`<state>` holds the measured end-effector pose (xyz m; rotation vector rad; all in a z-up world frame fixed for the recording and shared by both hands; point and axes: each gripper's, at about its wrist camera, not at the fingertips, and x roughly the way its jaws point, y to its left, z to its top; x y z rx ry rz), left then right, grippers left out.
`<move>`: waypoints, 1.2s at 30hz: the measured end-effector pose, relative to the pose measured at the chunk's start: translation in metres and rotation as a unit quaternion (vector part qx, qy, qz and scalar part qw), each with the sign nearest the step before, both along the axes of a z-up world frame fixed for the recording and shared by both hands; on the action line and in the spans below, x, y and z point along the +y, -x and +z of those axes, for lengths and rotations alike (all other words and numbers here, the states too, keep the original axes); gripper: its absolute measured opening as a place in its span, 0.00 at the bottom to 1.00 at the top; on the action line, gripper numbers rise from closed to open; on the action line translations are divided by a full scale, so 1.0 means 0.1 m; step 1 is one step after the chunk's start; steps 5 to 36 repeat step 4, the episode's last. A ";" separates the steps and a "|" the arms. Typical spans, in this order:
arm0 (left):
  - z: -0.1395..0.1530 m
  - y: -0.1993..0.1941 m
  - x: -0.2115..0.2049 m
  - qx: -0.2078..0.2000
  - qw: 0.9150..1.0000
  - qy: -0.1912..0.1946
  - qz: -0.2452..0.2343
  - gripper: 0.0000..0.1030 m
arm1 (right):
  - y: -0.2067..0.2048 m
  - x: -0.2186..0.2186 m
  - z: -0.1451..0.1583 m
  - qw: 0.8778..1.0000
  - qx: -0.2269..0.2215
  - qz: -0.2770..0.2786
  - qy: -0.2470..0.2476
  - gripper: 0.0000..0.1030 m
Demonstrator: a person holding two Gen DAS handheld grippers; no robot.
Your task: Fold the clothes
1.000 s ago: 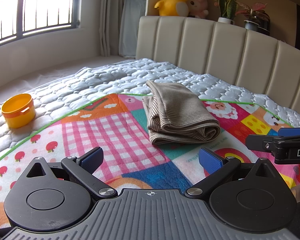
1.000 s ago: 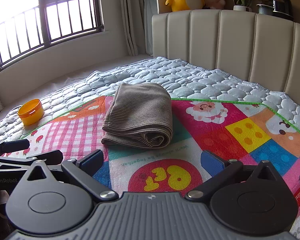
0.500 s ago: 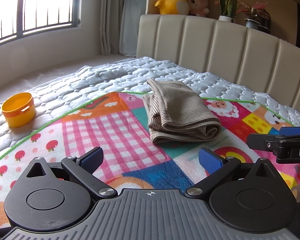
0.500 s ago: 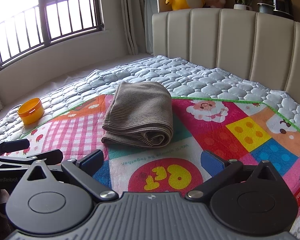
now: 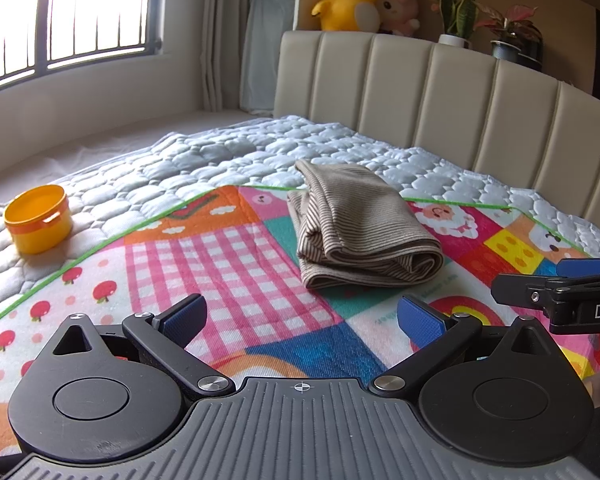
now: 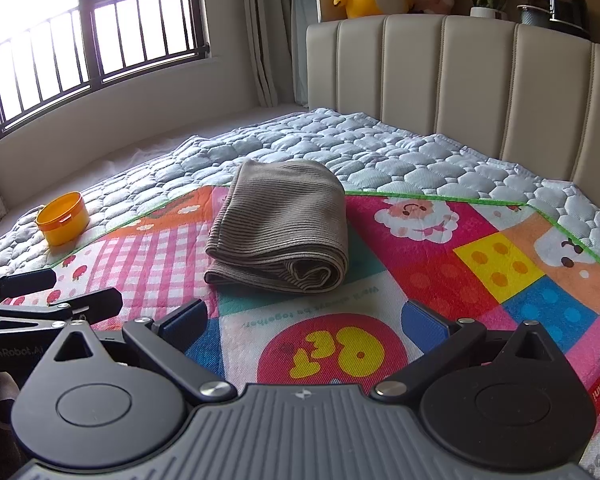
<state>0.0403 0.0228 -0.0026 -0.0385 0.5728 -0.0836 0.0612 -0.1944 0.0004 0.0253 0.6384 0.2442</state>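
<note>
Already folded, a striped brown garment (image 5: 360,232) lies on the far part of a patterned play mat (image 5: 220,264), while the left gripper (image 5: 300,316) and right gripper (image 6: 308,320) hover nearby, spread and empty; a careless nudge could unroll its loose layers.

The left gripper (image 5: 302,316) hovers with its blue-padded fingers (image 5: 184,314) spread wide, nothing between them. The right gripper (image 6: 304,318) hovers just beside it, level with it, fingers (image 6: 422,320) equally spread and empty.
</note>
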 end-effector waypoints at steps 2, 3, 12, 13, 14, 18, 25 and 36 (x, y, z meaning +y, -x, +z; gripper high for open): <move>0.01 0.02 0.01 -0.011 1.000 -0.001 0.003 1.00 | 0.00 0.00 0.00 1.000 0.000 0.000 0.000 1.00; 0.02 0.02 0.01 -0.013 1.000 -0.001 0.004 1.00 | 0.00 0.00 0.00 1.000 0.001 0.000 0.000 1.00; 0.02 0.02 0.01 -0.014 1.000 -0.002 0.005 1.00 | 0.00 0.00 0.00 1.000 0.001 -0.001 0.000 1.00; 0.02 0.02 0.01 -0.014 1.000 -0.002 0.005 1.00 | 0.00 0.00 0.00 1.000 0.001 -0.001 0.000 1.00; 0.02 0.02 0.01 -0.014 1.000 -0.002 0.005 1.00 | 0.00 0.00 0.00 1.000 0.001 -0.001 0.000 1.00; 0.02 0.02 0.01 -0.014 1.000 -0.002 0.005 1.00 | 0.00 0.00 0.00 1.000 0.001 -0.001 0.000 1.00; 0.02 0.02 0.01 -0.014 1.000 -0.002 0.005 1.00 | 0.00 0.00 0.00 1.000 0.001 -0.001 0.000 1.00; 0.02 0.02 0.01 -0.014 1.000 -0.002 0.005 1.00 | 0.00 0.00 0.00 1.000 0.001 -0.001 0.000 1.00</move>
